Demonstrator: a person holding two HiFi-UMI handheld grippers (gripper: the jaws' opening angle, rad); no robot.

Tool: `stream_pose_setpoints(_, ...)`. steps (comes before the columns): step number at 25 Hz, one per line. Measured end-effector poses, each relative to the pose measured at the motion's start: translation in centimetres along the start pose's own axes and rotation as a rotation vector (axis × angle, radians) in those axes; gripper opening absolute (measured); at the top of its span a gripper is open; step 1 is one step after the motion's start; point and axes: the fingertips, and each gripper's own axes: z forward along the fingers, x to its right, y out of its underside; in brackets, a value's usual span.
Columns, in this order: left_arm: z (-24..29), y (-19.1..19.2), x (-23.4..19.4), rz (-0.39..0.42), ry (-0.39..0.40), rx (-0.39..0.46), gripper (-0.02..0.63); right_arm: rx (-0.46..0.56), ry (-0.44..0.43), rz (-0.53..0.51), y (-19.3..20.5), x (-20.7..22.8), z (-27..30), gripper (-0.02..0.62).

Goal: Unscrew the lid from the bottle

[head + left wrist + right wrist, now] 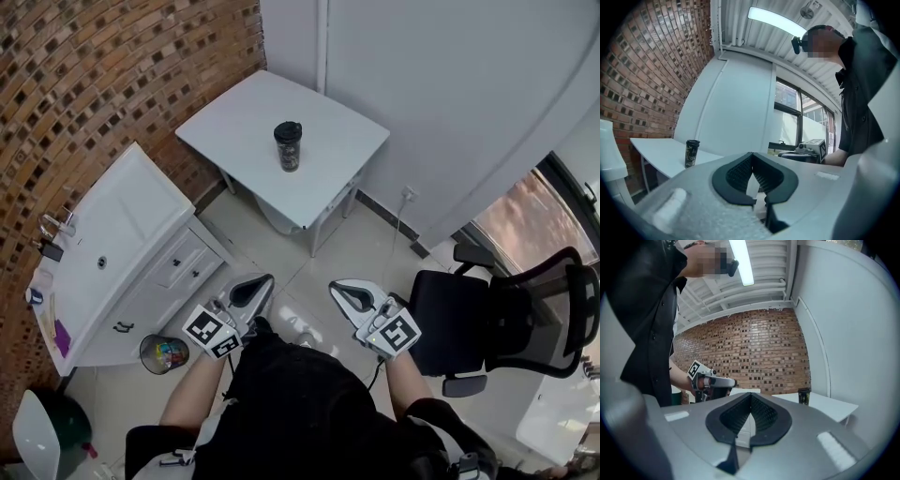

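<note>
A dark bottle (288, 147) with a black lid (288, 130) stands upright near the middle of a small white table (328, 112). It shows small in the left gripper view as the bottle (691, 153) at mid-left, and in the right gripper view as the bottle (804, 396) at right. My left gripper (256, 292) and right gripper (343, 296) are held close to the person's body, well short of the table, over the floor. Both are shut with nothing between the jaws. In the gripper views the left gripper (753, 165) and right gripper (751, 404) show their tips together.
A white cabinet with a sink (117, 239) stands at left against the brick wall (103, 84). A small bin (163, 353) sits by the cabinet. A black office chair (511, 314) is at right. Tiled floor (281, 258) lies between me and the table.
</note>
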Motion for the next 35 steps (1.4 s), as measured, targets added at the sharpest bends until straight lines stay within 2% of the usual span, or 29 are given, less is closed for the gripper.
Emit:
stream_pose_setpoints(7,0.9,0.6,-3.4,-0.019,0.007,-0.017,0.002,-0.009,0.026,0.076,1.2,2.3,2.0,0.005)
stream_pose_setpoints(13,4.0,-0.2,-8.7,-0.028,0.023,0.005,0.002,-0.029,0.038,0.022,1.2,7.0,5.7,0.005)
stream_pose_setpoints(21,8.0,-1.3,-17.5,-0.025,0.047,-0.002,0.002,-0.059,0.015,0.019,0.1,13.4,14.7,0.005)
stream_pose_setpoints(26,10.6,-2.2,-22.4,-0.012,0.061,-0.008,0.002,-0.035,0.006,0.014,-1.3,17.2,19.3,0.005)
stream_pose_setpoints(31,12.5,-2.3,-26.2,0.014,0.082,-0.015,0.002,-0.047,0.022,-0.006,-0.9,20.4,22.0,0.005)
stream_pose_setpoints(35,13.6,-1.9,-27.9,0.003,0.088,-0.02,0.002,-0.056,0.024,-0.004,-0.5,22.1,23.1,0.005)
